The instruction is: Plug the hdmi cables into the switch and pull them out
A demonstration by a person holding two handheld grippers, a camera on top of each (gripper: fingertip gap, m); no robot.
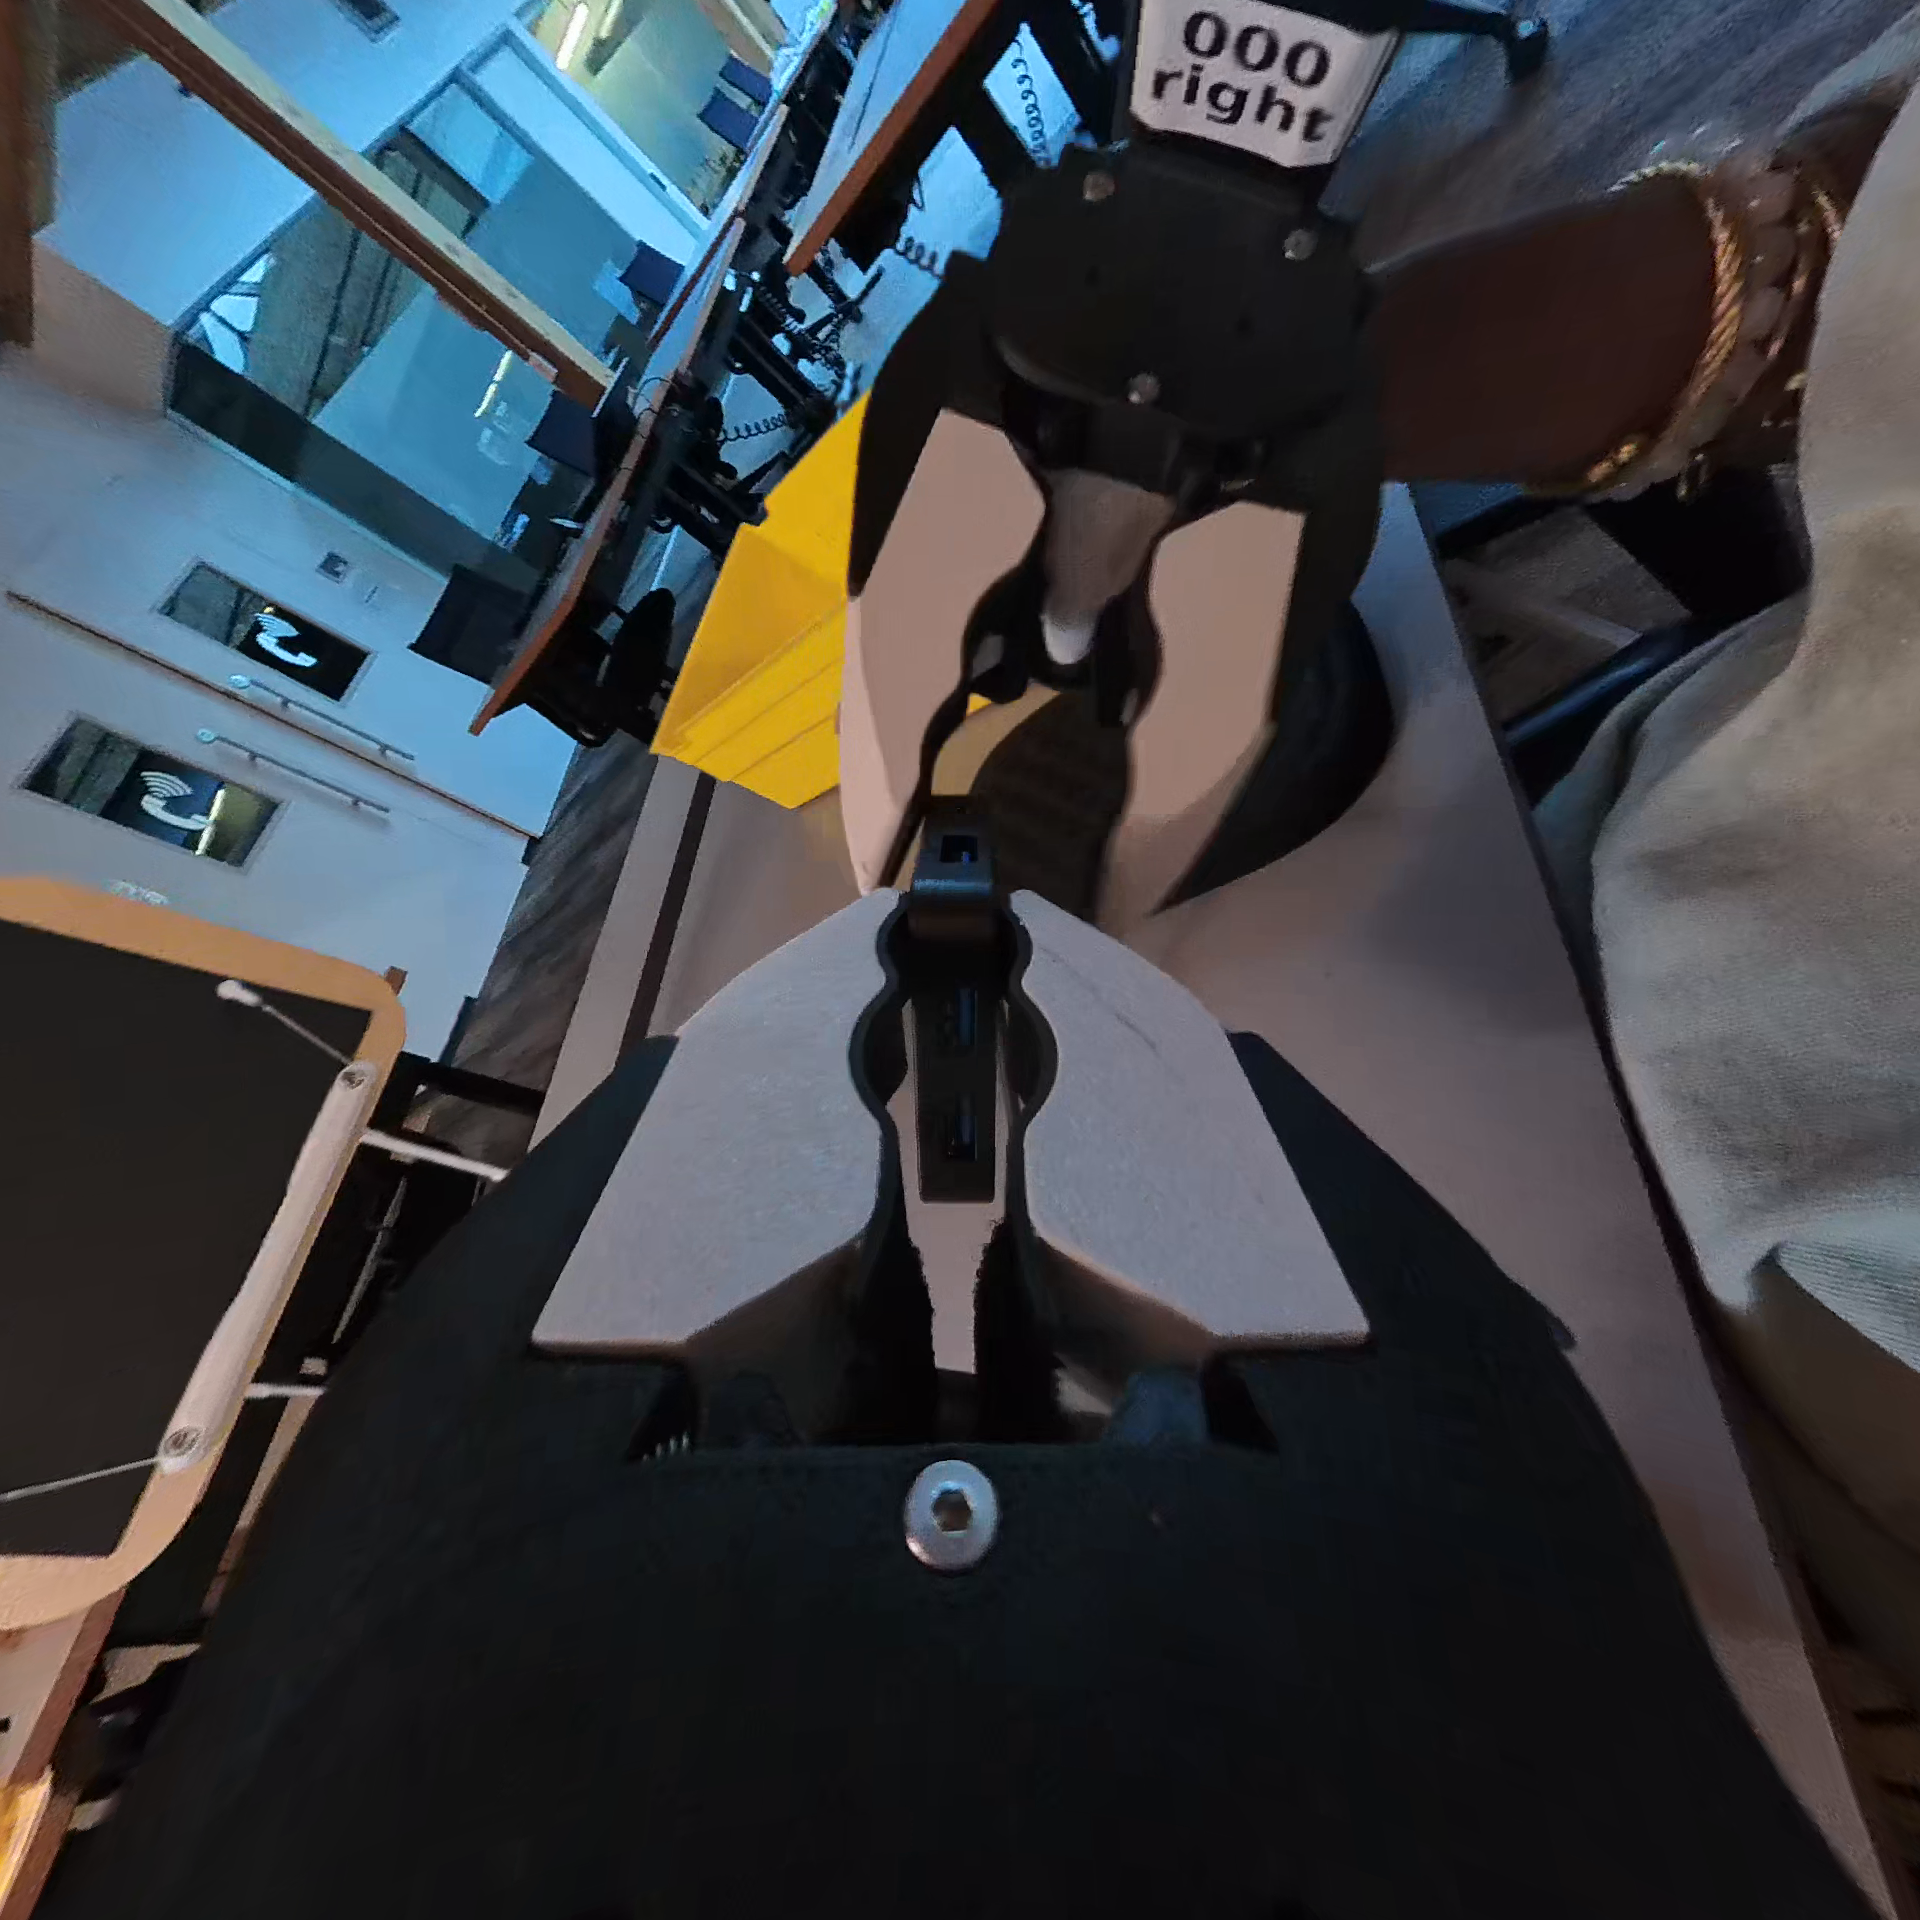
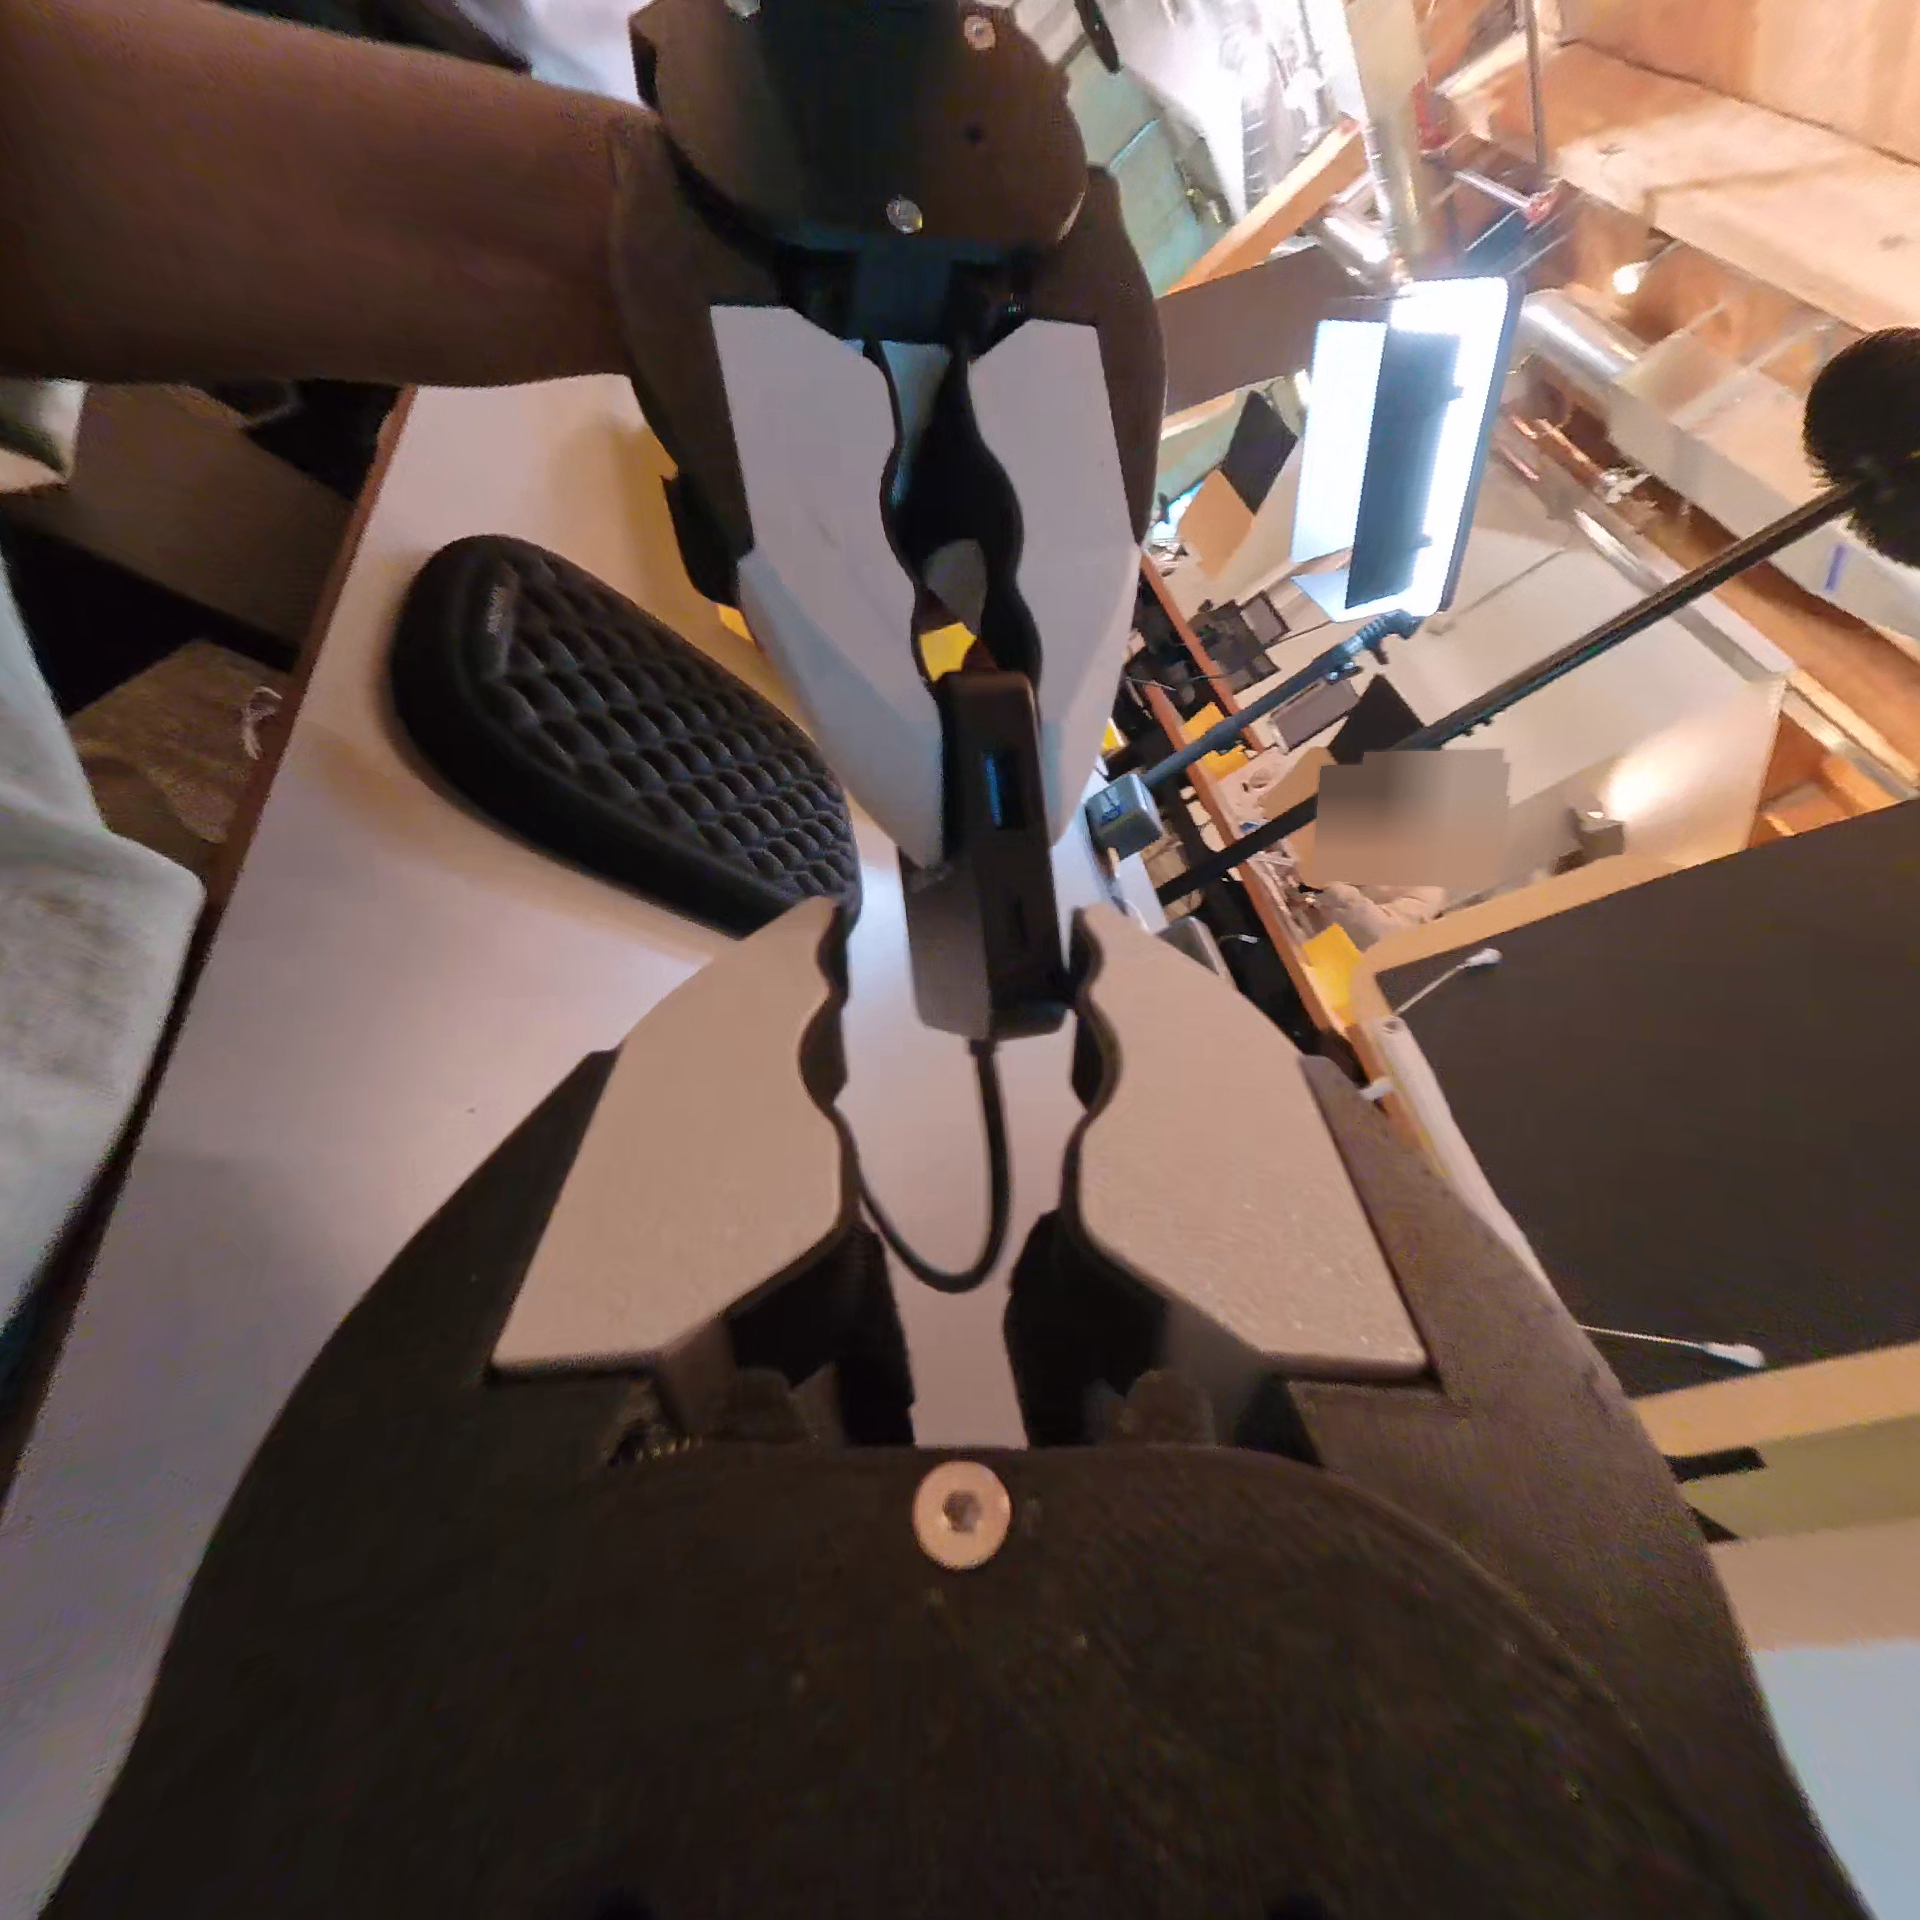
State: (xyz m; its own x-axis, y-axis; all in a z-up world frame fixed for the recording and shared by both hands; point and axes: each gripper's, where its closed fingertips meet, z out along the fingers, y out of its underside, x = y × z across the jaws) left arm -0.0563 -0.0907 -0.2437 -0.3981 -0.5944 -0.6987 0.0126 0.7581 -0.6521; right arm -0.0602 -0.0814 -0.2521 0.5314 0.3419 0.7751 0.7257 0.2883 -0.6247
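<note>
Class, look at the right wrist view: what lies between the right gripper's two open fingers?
The near end of the switch and its thin black cable looping over the bare white table; the left gripper clamps the far end.

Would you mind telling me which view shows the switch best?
The right wrist view: the switch shows its side ports and its looping cable, sticking out of the left tongs toward the open right tongs. The left wrist view shows only a narrow strip between its shut fingers.
</note>
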